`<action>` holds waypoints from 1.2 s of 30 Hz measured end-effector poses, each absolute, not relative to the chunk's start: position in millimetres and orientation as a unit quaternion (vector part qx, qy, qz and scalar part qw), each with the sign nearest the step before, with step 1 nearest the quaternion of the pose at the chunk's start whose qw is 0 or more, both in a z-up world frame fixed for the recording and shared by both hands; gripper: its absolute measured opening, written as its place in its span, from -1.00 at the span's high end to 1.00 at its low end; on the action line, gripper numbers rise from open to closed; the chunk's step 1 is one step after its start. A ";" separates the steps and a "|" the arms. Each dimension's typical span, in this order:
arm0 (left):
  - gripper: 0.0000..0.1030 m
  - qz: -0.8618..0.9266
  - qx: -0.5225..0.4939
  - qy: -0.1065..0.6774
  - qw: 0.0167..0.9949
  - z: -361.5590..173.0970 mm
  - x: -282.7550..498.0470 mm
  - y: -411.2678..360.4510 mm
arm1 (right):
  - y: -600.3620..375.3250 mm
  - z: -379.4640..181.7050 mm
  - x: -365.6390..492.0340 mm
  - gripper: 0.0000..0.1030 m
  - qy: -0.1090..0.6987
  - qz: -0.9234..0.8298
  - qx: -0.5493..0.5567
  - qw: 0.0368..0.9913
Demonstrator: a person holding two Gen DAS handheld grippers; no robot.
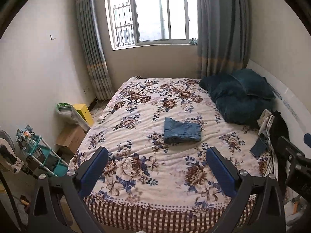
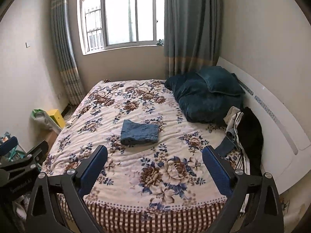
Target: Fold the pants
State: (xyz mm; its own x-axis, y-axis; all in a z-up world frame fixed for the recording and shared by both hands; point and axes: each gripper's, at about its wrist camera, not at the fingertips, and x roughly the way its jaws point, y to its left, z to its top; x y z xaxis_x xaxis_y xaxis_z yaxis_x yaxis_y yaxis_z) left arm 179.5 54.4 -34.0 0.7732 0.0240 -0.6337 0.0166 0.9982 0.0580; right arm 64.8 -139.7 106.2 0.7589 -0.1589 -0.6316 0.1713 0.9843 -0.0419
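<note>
A folded pair of blue denim pants [image 1: 181, 131] lies in the middle of the floral bedspread [image 1: 136, 170]; it also shows in the right wrist view [image 2: 139, 132]. My left gripper [image 1: 157, 151] is open and empty, held above the foot of the bed, well short of the pants. My right gripper [image 2: 154, 150] is open and empty, also above the foot of the bed and apart from the pants. The right gripper's body shows at the right edge of the left wrist view [image 1: 295, 163], and the left gripper at the left edge of the right wrist view [image 2: 19, 159].
Dark teal pillows [image 2: 206, 95] lie at the far right. A heap of black and striped clothes with a denim piece [image 2: 243, 134] sits by the white headboard [image 2: 281, 128]. Boxes [image 1: 71, 137], a yellow box [image 1: 83, 112] and a teal rack [image 1: 44, 155] stand on the floor left.
</note>
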 end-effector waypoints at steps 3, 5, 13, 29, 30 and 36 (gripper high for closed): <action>-1.00 0.002 0.028 0.346 0.938 -41.0 192.4 51.4 | -143.1 98.3 84.0 -0.94 0.343 -0.092 0.012 0.935; -1.00 -0.001 0.025 0.353 0.935 -45.2 200.5 49.9 | -144.6 92.1 95.4 -0.94 0.349 -0.096 0.010 0.932; -1.00 0.008 0.033 0.362 0.932 -56.5 223.2 43.8 | -153.0 73.6 128.2 -0.94 0.355 -0.108 0.007 0.928; -1.00 0.015 0.023 0.370 0.929 -64.0 241.0 41.5 | -158.5 55.1 151.3 -0.95 0.365 -0.105 0.003 0.925; -1.00 0.015 0.024 0.370 0.929 -64.1 241.0 41.5 | -159.4 53.0 152.0 -0.95 0.365 -0.105 0.003 0.925; -1.00 0.015 0.023 0.369 0.929 -64.3 241.7 43.1 | -161.4 46.7 150.6 -0.95 0.367 -0.103 0.004 0.925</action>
